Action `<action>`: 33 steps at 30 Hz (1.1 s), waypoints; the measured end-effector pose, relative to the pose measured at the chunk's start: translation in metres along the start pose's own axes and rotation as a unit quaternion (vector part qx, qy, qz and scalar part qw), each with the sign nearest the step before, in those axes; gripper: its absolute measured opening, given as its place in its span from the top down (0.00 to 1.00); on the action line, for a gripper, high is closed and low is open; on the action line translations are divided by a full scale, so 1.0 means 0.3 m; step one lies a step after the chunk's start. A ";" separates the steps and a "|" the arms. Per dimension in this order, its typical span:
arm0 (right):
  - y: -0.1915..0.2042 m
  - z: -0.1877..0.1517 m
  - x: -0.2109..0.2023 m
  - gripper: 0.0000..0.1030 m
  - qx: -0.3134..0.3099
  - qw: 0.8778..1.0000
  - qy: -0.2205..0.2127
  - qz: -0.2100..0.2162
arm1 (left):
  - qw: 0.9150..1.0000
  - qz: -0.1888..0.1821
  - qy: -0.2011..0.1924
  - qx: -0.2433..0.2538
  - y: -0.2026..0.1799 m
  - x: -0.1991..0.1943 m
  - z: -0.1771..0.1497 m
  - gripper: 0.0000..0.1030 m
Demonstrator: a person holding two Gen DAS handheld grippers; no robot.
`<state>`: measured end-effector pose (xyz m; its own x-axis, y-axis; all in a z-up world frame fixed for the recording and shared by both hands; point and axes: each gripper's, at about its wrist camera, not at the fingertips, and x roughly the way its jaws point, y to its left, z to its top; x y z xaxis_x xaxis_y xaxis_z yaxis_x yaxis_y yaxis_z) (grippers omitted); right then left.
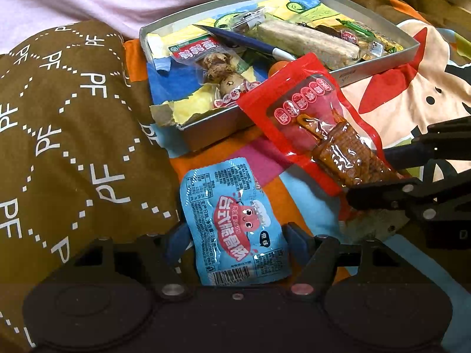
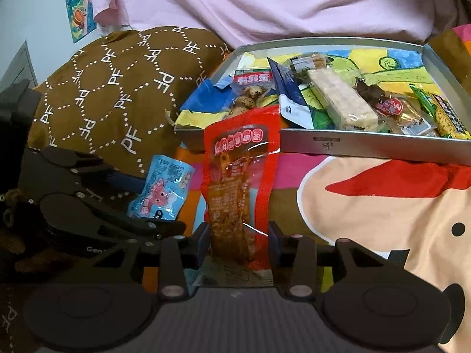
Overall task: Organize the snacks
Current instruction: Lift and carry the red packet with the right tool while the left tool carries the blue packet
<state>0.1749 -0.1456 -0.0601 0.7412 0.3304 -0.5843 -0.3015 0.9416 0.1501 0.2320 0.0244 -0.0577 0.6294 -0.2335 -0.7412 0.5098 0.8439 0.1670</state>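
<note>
1. Red snack pouch (image 2: 235, 182) sits pinched between the pads of the right gripper (image 2: 239, 242); its top end leans on the front wall of the metal tray (image 2: 368, 145)
2. Blue snack packet (image 1: 235, 220) lies on the colourful bedspread (image 2: 368, 220) between the fingers of the left gripper (image 1: 235, 242); can't tell if they're actually squeezing it
3. Tray's got more snacks inside; brown PF pillow (image 1: 73, 117) just beside it

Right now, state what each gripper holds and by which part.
Right gripper pinches the red packet at its bottom end. Left gripper straddles the blue packet; a firm grip cannot be told.
</note>
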 end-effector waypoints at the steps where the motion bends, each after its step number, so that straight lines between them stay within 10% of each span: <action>1: 0.003 -0.003 -0.002 0.57 -0.001 1.000 0.000 0.002 | 1.000 0.000 0.000 -0.001 0.000 0.000 -0.001 0.30; 17: 0.153 -0.060 -0.064 0.62 -0.197 0.974 -0.006 -0.111 | 1.000 0.008 0.001 0.006 -0.020 -0.017 -0.012 0.31; 33: 0.180 -0.087 -0.071 0.58 -0.196 0.979 -0.007 -0.050 | 1.000 0.004 0.001 0.004 -0.014 -0.013 -0.011 0.31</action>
<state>0.1271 -0.1035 -0.0604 0.7867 0.2406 -0.5685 -0.4310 0.8733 -0.2269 0.2256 0.0232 -0.0576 0.6318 -0.2257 -0.7415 0.5092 0.8422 0.1775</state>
